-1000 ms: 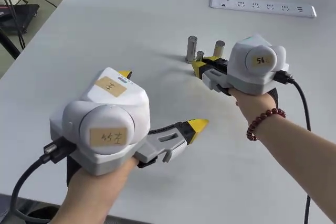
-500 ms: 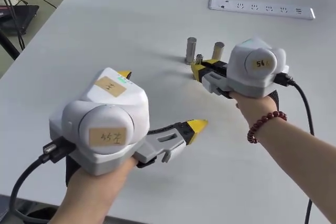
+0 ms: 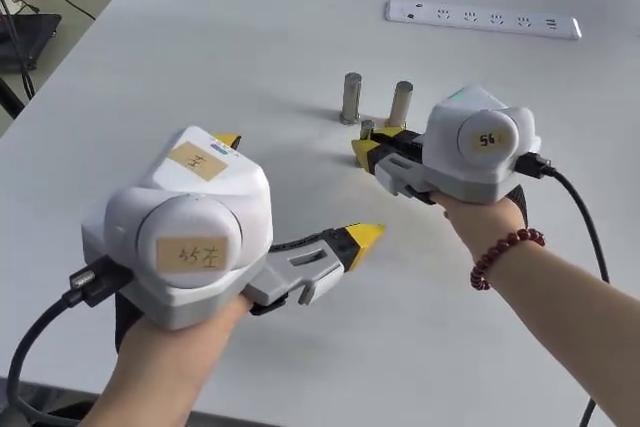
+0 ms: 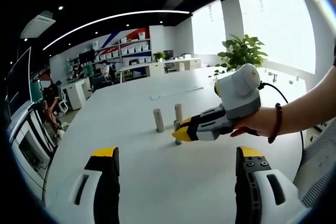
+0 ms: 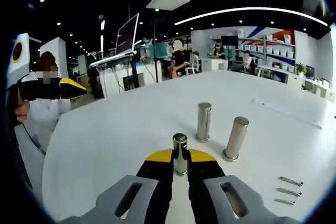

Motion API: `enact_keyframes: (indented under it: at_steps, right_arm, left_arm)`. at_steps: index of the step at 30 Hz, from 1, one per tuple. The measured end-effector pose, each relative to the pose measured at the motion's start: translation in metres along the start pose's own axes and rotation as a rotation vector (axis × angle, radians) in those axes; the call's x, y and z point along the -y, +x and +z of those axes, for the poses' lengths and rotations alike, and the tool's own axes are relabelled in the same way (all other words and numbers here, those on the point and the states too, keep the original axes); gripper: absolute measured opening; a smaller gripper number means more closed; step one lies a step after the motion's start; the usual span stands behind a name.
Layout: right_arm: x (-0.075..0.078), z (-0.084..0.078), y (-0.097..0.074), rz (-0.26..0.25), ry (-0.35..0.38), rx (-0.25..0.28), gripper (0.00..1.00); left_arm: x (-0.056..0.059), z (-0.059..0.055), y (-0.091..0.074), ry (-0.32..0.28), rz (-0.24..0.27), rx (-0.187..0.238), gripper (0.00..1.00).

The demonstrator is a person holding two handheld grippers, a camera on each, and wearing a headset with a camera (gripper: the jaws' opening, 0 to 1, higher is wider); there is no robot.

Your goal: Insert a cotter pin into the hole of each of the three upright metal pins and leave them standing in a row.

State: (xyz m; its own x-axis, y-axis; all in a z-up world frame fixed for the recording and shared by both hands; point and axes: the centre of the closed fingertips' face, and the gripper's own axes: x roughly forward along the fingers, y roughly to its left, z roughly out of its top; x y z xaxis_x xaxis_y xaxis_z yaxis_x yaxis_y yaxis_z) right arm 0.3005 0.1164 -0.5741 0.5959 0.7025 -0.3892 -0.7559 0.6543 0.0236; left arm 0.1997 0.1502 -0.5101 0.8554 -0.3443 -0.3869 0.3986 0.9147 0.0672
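Observation:
Three grey metal pins are on the white table (image 3: pixel 250 37). Two taller ones (image 3: pixel 351 97) (image 3: pixel 400 103) stand upright side by side, also seen as pins (image 5: pixel 204 121) (image 5: pixel 236 138). My right gripper (image 3: pixel 366 150) (image 5: pixel 180 167) is shut on the third, shorter pin (image 3: pixel 367 129) (image 5: pixel 180 153), held upright just in front of them. Three cotter pins (image 5: pixel 289 191) lie flat to the right of the pins. My left gripper (image 3: pixel 297 187) (image 4: pixel 177 156) hovers open and holds nothing, near the table's front. Its view looks at the right gripper (image 4: pixel 181 130) and the pins (image 4: pixel 158 120).
A white power strip (image 3: pixel 480 19) lies at the far side of the table, behind the pins. The table edge runs along the left, with floor and cables (image 3: pixel 30 7) beyond. Bare tabletop (image 3: pixel 420 277) lies between the two grippers.
My right gripper has drawn the short pin a little toward me, away from the two taller pins. The head camera has shifted slightly. The left gripper stays open in place.

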Motion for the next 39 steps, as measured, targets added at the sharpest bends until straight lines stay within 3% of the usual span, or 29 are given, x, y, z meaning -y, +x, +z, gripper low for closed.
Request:
enact_keyframes:
  at_steps: [39]
  right_arm:
    - [-0.014, -0.014, -0.023, 0.001, -0.017, -0.010, 0.06]
  left_arm:
    - [0.006, 0.002, 0.004, -0.003, -0.018, 0.005, 0.90]
